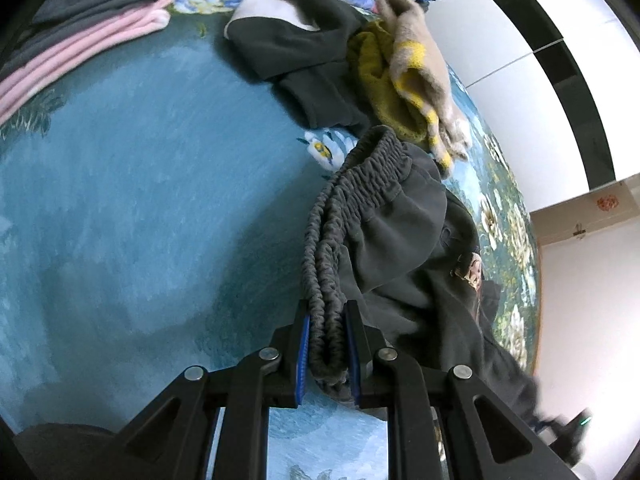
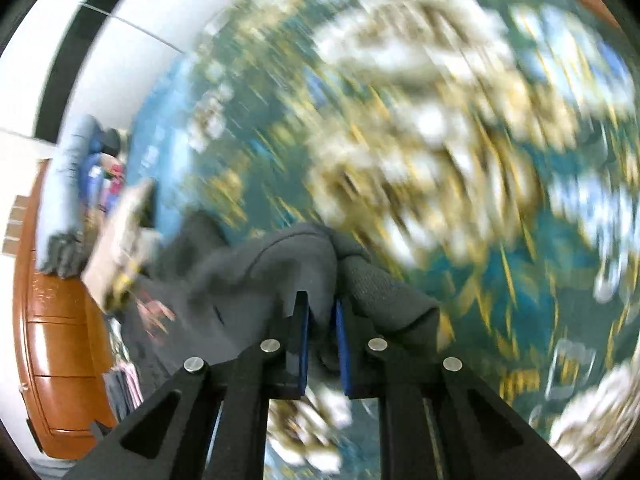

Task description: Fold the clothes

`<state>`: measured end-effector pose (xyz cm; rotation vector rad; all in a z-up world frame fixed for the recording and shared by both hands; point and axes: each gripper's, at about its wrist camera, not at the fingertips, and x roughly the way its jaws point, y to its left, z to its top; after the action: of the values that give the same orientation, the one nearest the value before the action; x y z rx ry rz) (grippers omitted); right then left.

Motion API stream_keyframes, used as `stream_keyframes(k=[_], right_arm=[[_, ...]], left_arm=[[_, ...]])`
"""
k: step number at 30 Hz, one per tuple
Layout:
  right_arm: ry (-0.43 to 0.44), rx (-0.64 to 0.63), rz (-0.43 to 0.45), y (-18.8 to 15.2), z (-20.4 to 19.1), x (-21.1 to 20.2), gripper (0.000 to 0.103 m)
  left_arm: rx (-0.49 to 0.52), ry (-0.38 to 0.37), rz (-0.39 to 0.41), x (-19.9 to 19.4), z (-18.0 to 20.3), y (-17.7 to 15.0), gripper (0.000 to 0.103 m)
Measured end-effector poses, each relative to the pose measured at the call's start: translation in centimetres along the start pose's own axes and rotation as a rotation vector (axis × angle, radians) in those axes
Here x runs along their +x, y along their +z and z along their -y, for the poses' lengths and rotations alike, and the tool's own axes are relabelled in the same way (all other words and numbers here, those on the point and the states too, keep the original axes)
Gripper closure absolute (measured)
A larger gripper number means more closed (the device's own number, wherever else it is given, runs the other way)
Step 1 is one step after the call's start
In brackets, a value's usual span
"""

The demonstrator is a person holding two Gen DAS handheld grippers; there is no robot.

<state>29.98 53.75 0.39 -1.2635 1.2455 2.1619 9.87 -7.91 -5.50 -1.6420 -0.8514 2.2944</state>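
Dark grey sweatpants [image 1: 404, 236] with a gathered elastic waistband hang lifted over a teal floral bedspread [image 1: 140, 200]. My left gripper [image 1: 326, 312] is shut on the waistband, which runs up and away from the blue pads. In the right wrist view, my right gripper [image 2: 321, 304] is shut on another part of the grey sweatpants [image 2: 288, 264], whose fabric bunches on both sides of the fingers. That view is heavily blurred by motion.
A folded grey and pink stack [image 1: 80, 32] lies at the upper left. A black and white garment [image 1: 296, 44] and a yellow and beige knit [image 1: 412, 72] lie heaped at the far side. White floor [image 1: 520, 20] lies beyond the bed edge. A wooden dresser [image 2: 60, 360] stands left.
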Motion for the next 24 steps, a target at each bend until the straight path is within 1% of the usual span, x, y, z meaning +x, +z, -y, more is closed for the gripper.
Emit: stream_keyframes(k=[3,7,8,9,10,11,15,22,23,24], right_arm=[[0.012,-0.061,0.105,4.5,-3.3,-2.0,0.090],[-0.028,-0.077,0.251,10.5,-7.2,-3.4,0.091],[-0.037,-0.081,0.287,11.9,-8.1,-3.7,0.092],[-0.047,-0.085,0.324,13.4,-9.1,-4.0,0.098],[-0.059,-0.088,0.358,14.8,-10.0,-4.3,0.098],[-0.083,-0.087,0.372,15.8,-10.6,-3.9,0.098],[-0.172,-0.135,0.244,16.8,-11.7,0.9,0.098],[-0.015,-0.244,0.004,7.9,-10.8,6.1,0.097],[0.007,-0.260,-0.030,6.7,-10.7,6.9,0.093],[0.030,-0.275,-0.065,5.4,-10.6,7.6,0.085]], left_arm=[[-0.022,-0.006,0.004,0.2,-0.4,0.2,0.086],[-0.056,-0.008,0.009,0.3,-1.1,0.2,0.086],[-0.059,-0.004,0.010,0.3,-1.1,0.2,0.086],[-0.059,0.000,0.011,0.4,-1.1,0.3,0.086],[-0.059,0.005,0.011,0.5,-1.1,0.3,0.086],[-0.061,0.009,0.011,0.5,-1.1,0.3,0.086],[-0.076,0.015,0.007,0.8,-1.3,0.4,0.086],[-0.082,0.009,-0.001,1.2,-1.4,0.5,0.086],[-0.081,0.007,-0.002,1.2,-1.4,0.5,0.086],[-0.080,0.005,-0.002,1.2,-1.3,0.5,0.086]])
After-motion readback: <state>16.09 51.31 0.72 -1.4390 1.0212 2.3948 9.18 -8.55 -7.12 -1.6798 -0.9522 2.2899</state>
